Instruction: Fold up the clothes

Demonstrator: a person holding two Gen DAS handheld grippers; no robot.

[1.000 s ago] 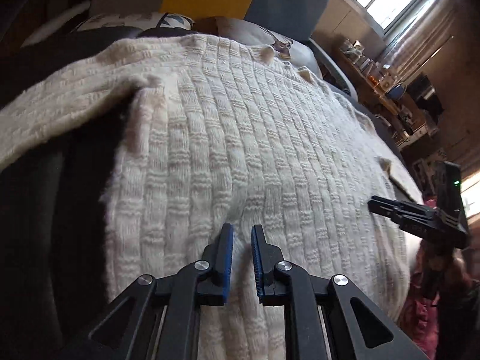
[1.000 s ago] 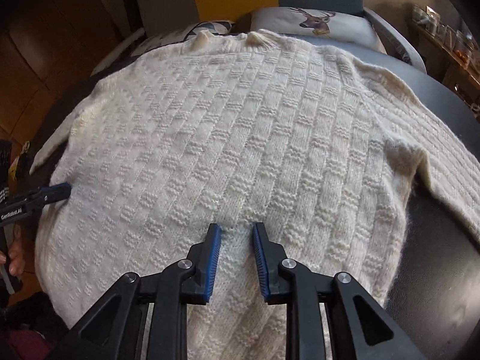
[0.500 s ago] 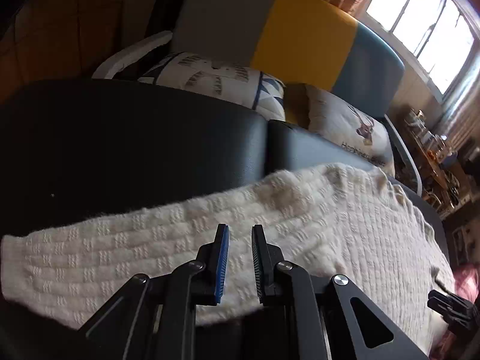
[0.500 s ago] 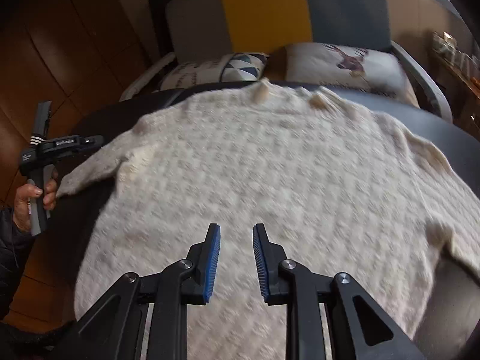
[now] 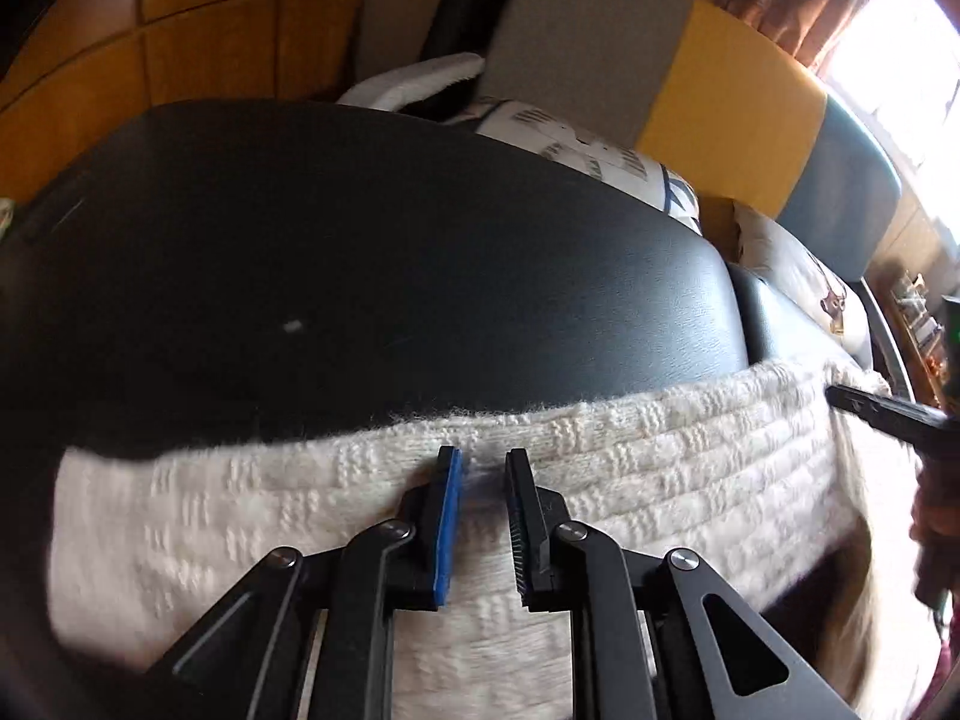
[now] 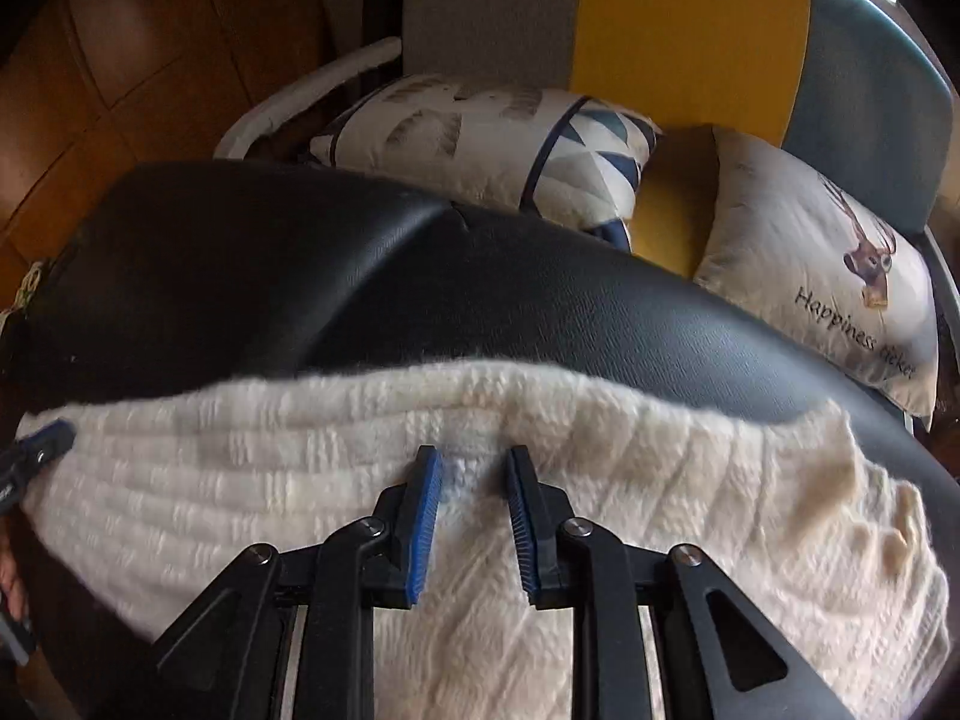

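A cream knitted sweater (image 6: pixel 600 480) lies spread on a black leather surface (image 6: pixel 300 276). In the left wrist view its sleeve (image 5: pixel 210 510) runs out to the left across the leather. My left gripper (image 5: pixel 483 462) hovers open over the sleeve's far edge, with knit showing in the gap between its fingers. My right gripper (image 6: pixel 474 459) is open over the sweater's upper edge, nothing clamped. The right gripper's tip (image 5: pixel 852 399) shows at the right of the left view. The left gripper's blue tip (image 6: pixel 51 438) shows at the left of the right view.
Behind the leather surface stands a sofa with a grey, yellow and blue back (image 6: pixel 678 24). Two cushions lean on it: a patterned one (image 6: pixel 492 132) and a deer-print one (image 6: pixel 828 276). Wooden panelling (image 5: pixel 180 30) is at the left, a bright window (image 5: pixel 900 42) at the right.
Both views have swung from the sweater's body up to its far edge. The left gripper has moved left over the sleeve. The gaps between the fingers look unchanged.
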